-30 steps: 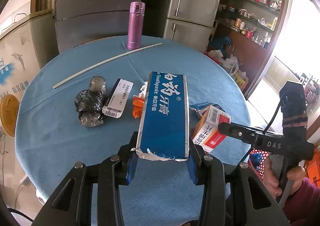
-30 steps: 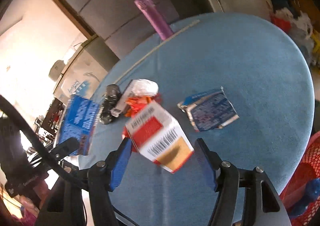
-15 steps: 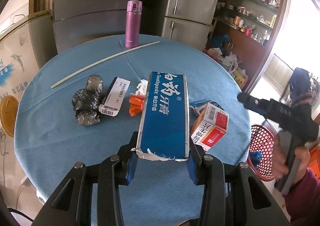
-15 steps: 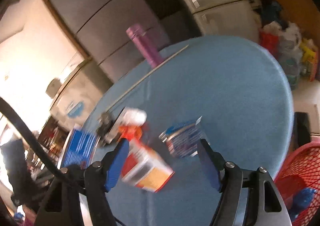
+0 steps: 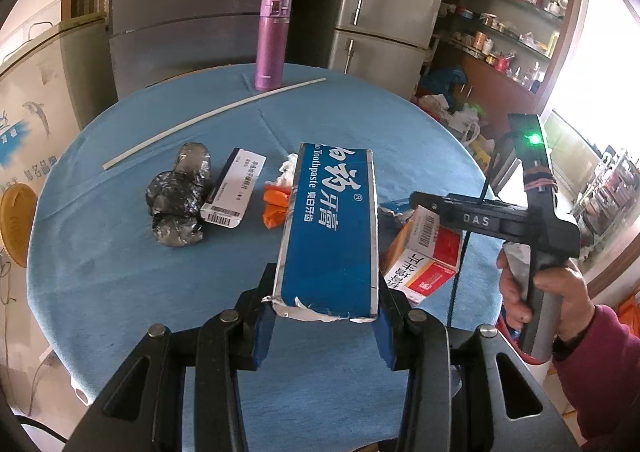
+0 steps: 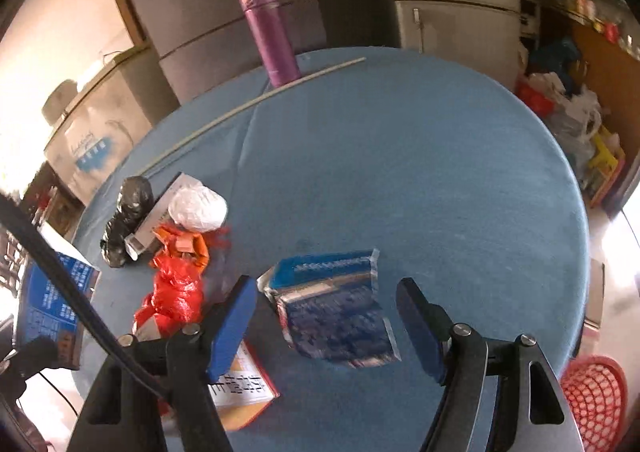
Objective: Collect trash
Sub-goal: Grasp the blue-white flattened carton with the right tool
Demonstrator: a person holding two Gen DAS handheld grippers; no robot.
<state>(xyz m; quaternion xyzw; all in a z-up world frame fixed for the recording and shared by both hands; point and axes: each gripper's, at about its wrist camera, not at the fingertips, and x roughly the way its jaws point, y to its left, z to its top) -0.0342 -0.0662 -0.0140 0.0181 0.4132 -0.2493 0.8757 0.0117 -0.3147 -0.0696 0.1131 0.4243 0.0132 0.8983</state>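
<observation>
My left gripper (image 5: 326, 316) is shut on a blue toothpaste box (image 5: 332, 228), held above the round blue table (image 5: 120, 292). My right gripper (image 6: 326, 316) is open and empty, hovering over a flattened blue packet (image 6: 336, 296). A red-and-orange medicine box (image 6: 240, 388) lies on the table under its left finger; it also shows in the left wrist view (image 5: 424, 264). More trash lies to the left: a black crumpled bag (image 5: 178, 200), a white barcode box (image 5: 234, 192), orange wrappers (image 6: 180, 276) and a white wad (image 6: 198, 208).
A purple flask (image 5: 273, 42) stands at the table's far edge, with a long white stick (image 5: 208, 120) lying in front of it. A red mesh basket (image 6: 592, 400) stands on the floor at the table's right. Fridges and shelves stand behind.
My right gripper has let go of the red-and-orange box, which now lies on the table, and has swung over the blue packet. My left gripper still holds the toothpaste box.
</observation>
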